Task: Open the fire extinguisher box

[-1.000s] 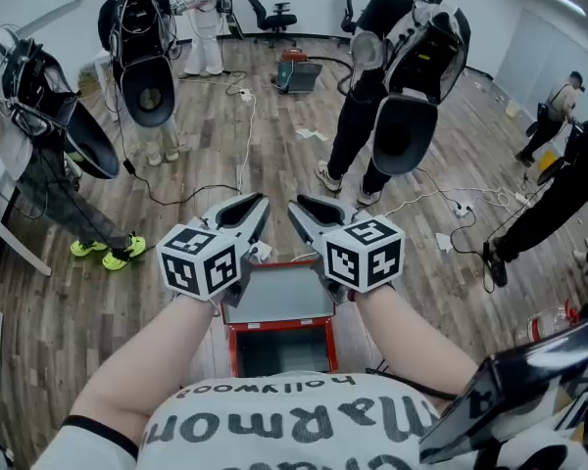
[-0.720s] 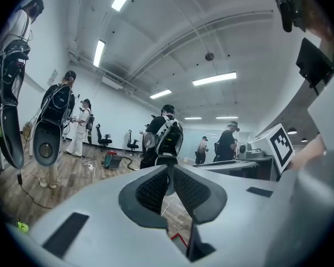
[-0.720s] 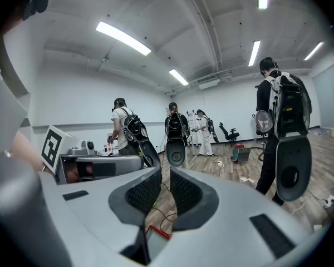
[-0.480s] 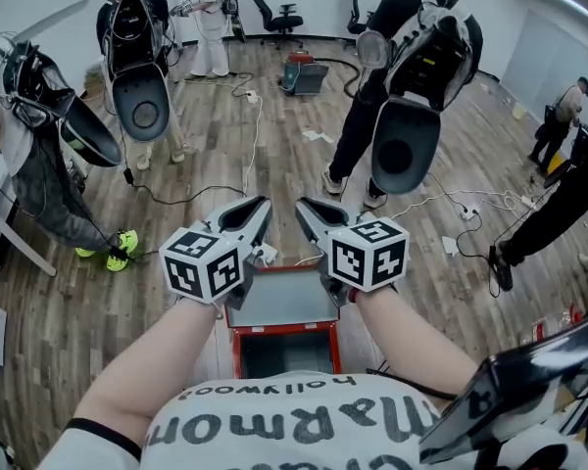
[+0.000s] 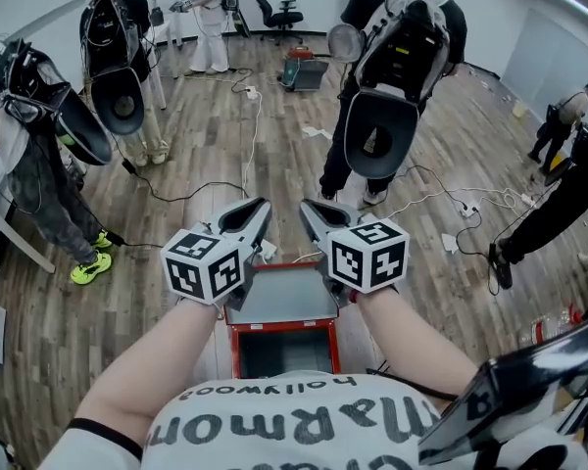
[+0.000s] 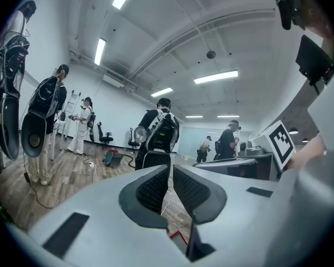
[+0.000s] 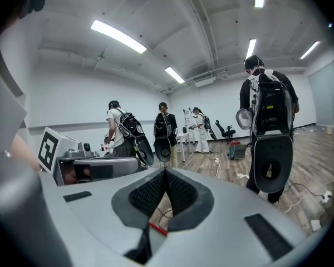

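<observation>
Straight below me, close to my chest, the fire extinguisher box (image 5: 280, 327) shows its red frame around a dark opening, with a grey panel (image 5: 279, 297) lying along its far edge. I hold both tools level over that panel, side by side. My left gripper (image 5: 259, 205) has its jaws a narrow slit apart, with only floor showing through the gap and nothing between the pads. My right gripper (image 5: 308, 207) has just been closing; its tips now meet on nothing. Neither touches the box that I can see. Beyond them, on the wood floor (image 5: 274, 155), a white cable (image 5: 249, 125) trails away, and a person with a backpack rig (image 5: 387, 86) stands with their back to me.
</observation>
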{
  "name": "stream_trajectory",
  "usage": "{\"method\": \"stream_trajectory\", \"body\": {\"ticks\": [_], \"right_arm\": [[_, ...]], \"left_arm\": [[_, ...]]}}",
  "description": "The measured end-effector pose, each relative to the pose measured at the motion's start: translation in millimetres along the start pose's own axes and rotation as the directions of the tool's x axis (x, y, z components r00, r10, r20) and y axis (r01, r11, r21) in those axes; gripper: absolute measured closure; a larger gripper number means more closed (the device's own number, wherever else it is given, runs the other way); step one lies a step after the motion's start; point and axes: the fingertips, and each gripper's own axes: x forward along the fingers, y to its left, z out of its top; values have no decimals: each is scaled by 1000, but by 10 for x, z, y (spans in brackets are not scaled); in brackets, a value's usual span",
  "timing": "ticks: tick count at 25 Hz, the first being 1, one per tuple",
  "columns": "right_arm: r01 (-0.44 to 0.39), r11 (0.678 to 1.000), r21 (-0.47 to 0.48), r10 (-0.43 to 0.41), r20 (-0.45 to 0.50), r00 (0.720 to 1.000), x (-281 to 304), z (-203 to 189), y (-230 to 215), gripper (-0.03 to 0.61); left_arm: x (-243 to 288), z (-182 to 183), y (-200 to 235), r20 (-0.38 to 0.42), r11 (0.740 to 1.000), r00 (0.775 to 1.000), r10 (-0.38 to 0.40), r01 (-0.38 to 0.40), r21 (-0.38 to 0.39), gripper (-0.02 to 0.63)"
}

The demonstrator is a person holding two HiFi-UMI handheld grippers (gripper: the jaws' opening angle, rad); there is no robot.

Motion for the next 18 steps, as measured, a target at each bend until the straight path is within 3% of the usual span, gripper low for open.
{"method": "stream_trajectory", "body": {"ticks": [18], "right_arm": [[-14,1000,-4,14,-14,1000,-17,-26,-58,569]], "left_arm": [[70,-19,-33,-9,1000,1000,13,-13,4,578]]}}
